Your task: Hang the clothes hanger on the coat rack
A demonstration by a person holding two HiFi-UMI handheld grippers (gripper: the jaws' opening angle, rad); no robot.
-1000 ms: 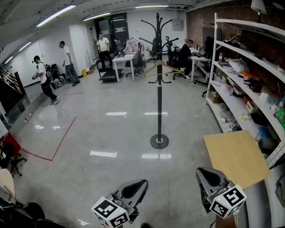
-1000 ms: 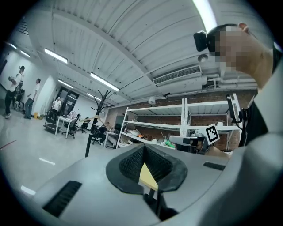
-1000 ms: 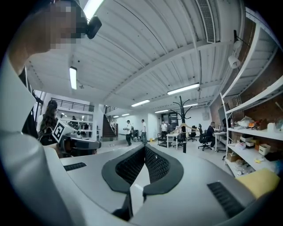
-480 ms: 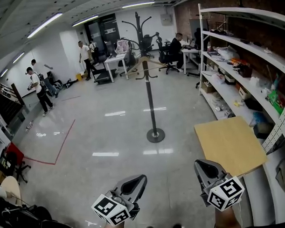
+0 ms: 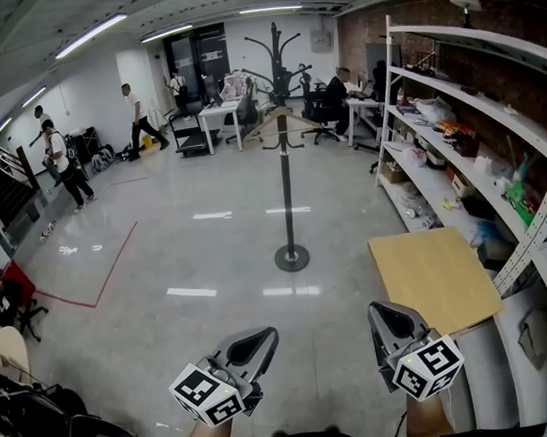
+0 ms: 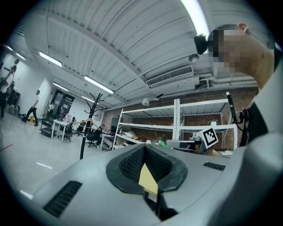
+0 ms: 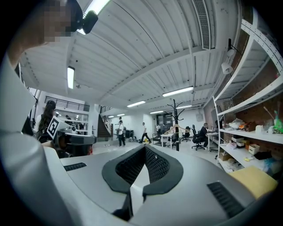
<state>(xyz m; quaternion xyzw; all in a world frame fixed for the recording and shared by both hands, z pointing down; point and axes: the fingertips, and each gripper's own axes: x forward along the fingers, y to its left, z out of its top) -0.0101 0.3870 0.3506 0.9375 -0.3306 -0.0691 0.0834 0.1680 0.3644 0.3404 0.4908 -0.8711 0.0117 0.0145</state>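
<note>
A black coat rack (image 5: pixel 286 181) stands on the shiny floor a few steps ahead, on a round base (image 5: pixel 291 257). A wooden clothes hanger (image 5: pixel 280 122) hangs from one of its upper arms. Both grippers are held low and near me, far from the rack. My left gripper (image 5: pixel 260 335) is shut with nothing in it, and so is my right gripper (image 5: pixel 382 311). In the left gripper view the rack (image 6: pixel 83 140) is small and far at left, beyond the closed tip (image 6: pixel 144 148). The right gripper view shows the rack (image 7: pixel 176 125) with the hanger (image 7: pixel 176 128) in the distance.
Long white shelves (image 5: pixel 466 99) full of goods run along the right wall. A light wooden board (image 5: pixel 432 277) lies at their near end. Desks and chairs (image 5: pixel 218 116) are behind the rack, several people (image 5: pixel 58 162) walk at left, and red tape (image 5: pixel 105 277) marks the floor.
My view has swung slightly, so the rack sits a little left of where it was a second ago. People in the background have walked on. Both grippers stay low and shut.
</note>
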